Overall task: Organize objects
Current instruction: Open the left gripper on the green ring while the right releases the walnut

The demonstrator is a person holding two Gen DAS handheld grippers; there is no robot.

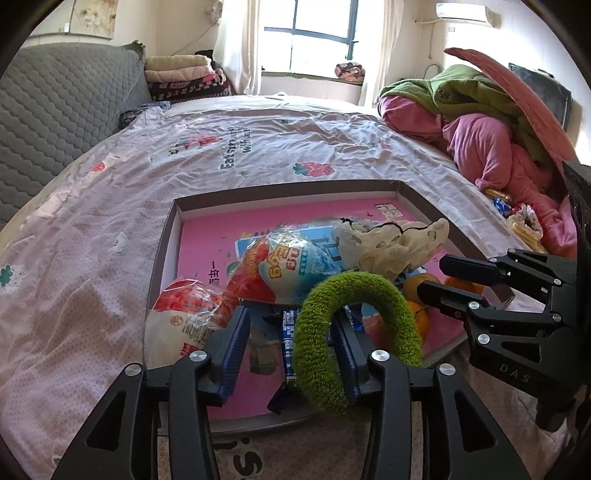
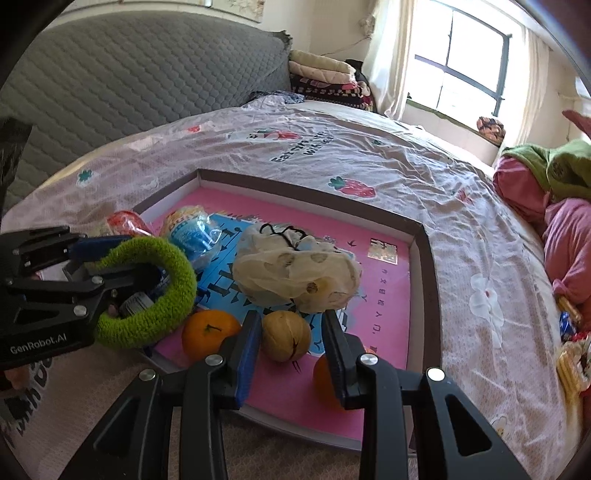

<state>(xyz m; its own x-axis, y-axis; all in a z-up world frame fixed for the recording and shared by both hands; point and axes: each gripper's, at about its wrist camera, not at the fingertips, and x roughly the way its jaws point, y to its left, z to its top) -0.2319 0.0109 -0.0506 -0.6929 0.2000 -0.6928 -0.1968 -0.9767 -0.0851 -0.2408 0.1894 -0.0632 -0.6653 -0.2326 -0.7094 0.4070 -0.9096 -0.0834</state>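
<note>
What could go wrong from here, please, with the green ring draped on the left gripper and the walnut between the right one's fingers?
1. The green ring is looped round one finger of the open left gripper, so it may snag and be dragged out of the tray when the hand withdraws.
2. The walnut sits between the right gripper fingers without clear contact; being round, it might roll toward the orange.

Bright window (image 1: 310, 33) backlight, sharp, fisheye-warped edges.
</note>
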